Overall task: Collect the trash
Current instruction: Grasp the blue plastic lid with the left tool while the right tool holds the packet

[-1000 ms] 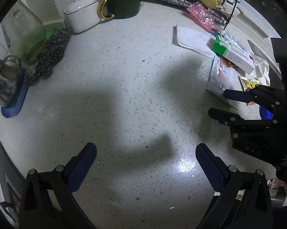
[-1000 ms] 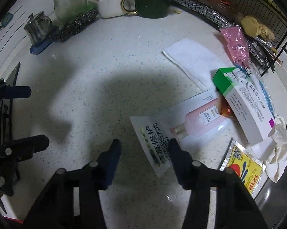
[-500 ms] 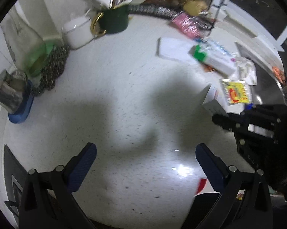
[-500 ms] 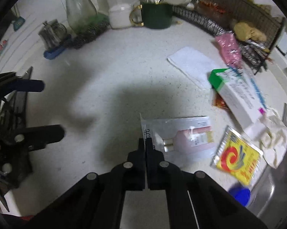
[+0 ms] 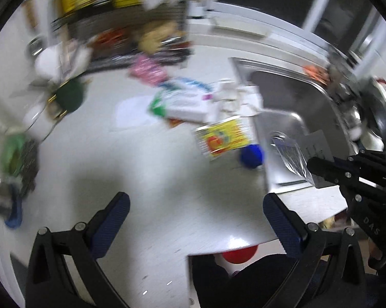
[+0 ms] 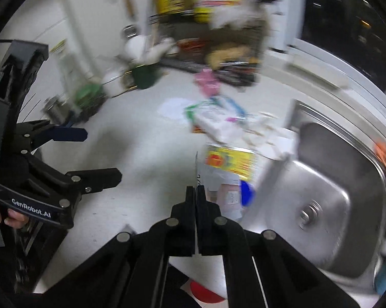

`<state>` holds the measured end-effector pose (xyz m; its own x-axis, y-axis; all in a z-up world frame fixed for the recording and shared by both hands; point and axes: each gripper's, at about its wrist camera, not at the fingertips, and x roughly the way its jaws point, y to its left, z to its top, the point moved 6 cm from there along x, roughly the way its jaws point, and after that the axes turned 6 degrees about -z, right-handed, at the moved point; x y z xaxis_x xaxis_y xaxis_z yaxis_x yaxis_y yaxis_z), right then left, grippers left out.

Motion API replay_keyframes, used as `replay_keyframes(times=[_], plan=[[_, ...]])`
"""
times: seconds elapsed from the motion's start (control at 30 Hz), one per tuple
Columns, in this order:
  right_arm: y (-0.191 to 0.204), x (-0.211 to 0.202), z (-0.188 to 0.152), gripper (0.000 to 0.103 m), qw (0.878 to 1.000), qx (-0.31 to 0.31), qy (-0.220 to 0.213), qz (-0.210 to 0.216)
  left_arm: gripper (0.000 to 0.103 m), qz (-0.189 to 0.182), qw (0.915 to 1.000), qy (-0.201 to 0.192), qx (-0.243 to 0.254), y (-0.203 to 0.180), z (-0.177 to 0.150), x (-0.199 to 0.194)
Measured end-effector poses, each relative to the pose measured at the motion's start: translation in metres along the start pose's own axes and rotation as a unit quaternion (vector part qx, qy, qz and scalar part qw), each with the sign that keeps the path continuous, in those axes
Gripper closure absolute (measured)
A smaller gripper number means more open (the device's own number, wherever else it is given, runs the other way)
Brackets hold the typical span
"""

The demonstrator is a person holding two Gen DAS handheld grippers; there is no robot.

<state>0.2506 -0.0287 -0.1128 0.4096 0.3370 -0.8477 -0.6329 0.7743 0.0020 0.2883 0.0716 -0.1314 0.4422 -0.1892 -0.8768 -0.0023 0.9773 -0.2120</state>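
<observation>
The flat sachet [image 6: 219, 192] is clamped edge-on in the right hand-held gripper [image 6: 196, 192], jaws pressed together on its lower edge, and it rises out of the fingertips toward the middle of the right wrist frame, long axis running away from the camera. It is off the tabletop [image 6: 131, 174], hanging near the sink's [image 6: 328, 205] left rim. More trash lies beyond it: a yellow packet [image 6: 231, 160], a blue cap [image 6: 246, 193], a green-and-white box [image 6: 213, 120]. I'd judge the carry-off to a bin comes next, though no bin can be made out. The left hand-held gripper [image 5: 196, 220] is spread wide and empty, low in its own frame. The left wrist view adds what the right cannot: the sachet [image 5: 299, 154] seen broadside at right, its silvery back showing over the sink. Both views are blurred.
</observation>
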Motion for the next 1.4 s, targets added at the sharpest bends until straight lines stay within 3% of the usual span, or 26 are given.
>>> replay_keyframes(times=[0.1,0.37,0.57,0.8,0.9,1.1,1.23,1.27,1.4], plan=[[-0.035,0.0,-0.005,0.102,0.999,0.04,0.006,-0.036,0.0,-0.025,0.9992,0.012,0.028,-0.024,0.014,0.022],[-0.102,0.019,-0.022,0.102,0.986,0.131,0.038,-0.095,0.0,-0.039,0.9912,0.072,0.104,-0.06,0.037,0.107],[-0.118,0.039,-0.032,0.102,0.978,0.167,0.066,-0.104,0.0,-0.03,0.9843,0.112,0.133,-0.061,0.036,0.16],[-0.124,0.055,-0.035,0.102,0.974,0.181,0.083,-0.105,0.001,-0.036,0.9801,0.133,0.143,-0.064,0.034,0.192],[-0.126,0.058,-0.034,0.102,0.973,0.186,0.086,-0.105,0.008,-0.023,0.9807,0.128,0.146,-0.065,0.034,0.193],[-0.124,0.059,-0.033,0.102,0.974,0.184,0.086,-0.104,0.037,-0.026,0.9813,0.112,0.155,-0.064,0.037,0.188],[-0.118,0.059,-0.033,0.102,0.975,0.18,0.085,-0.102,0.075,-0.031,0.9828,0.099,0.153,-0.065,0.038,0.178],[-0.117,0.058,-0.033,0.102,0.975,0.178,0.084,-0.101,0.097,-0.031,0.9833,0.095,0.152,-0.064,0.038,0.175],[-0.112,0.05,-0.033,0.102,0.977,0.171,0.076,-0.099,0.101,-0.043,0.9857,0.083,0.14,-0.062,0.036,0.162]])
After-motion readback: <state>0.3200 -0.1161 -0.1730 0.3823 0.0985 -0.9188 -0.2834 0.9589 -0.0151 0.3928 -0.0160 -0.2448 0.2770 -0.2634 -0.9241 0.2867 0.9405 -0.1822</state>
